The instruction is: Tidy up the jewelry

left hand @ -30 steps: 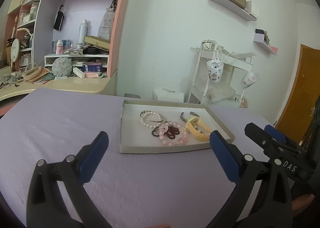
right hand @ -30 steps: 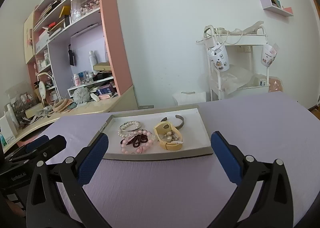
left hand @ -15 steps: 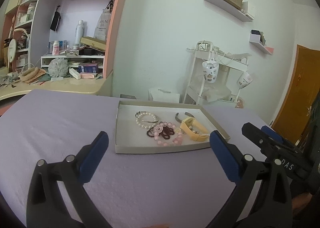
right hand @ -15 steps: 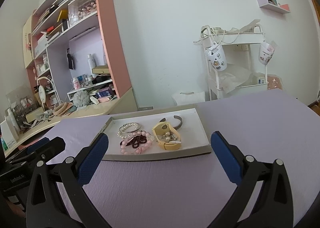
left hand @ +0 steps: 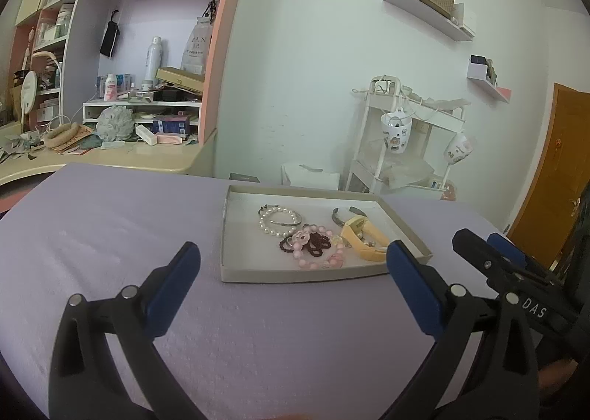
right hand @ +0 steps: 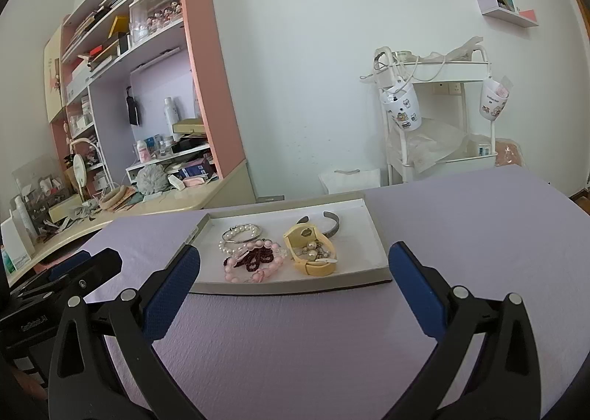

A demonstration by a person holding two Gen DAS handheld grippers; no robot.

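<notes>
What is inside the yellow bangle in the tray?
Inside the yellow bangle lie a few pearl beads and small metal parts with a white tag. Its wall hides whatever lies beneath them on the tray.

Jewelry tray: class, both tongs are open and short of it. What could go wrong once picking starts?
1. The pink bead bracelet and dark bead strand lie tangled, so lifting one may drag the other out.
2. The shallow tray sits loose on the cloth and may slide if nudged.
3. Small pieces inside the yellow band could spill if it tips.
</notes>
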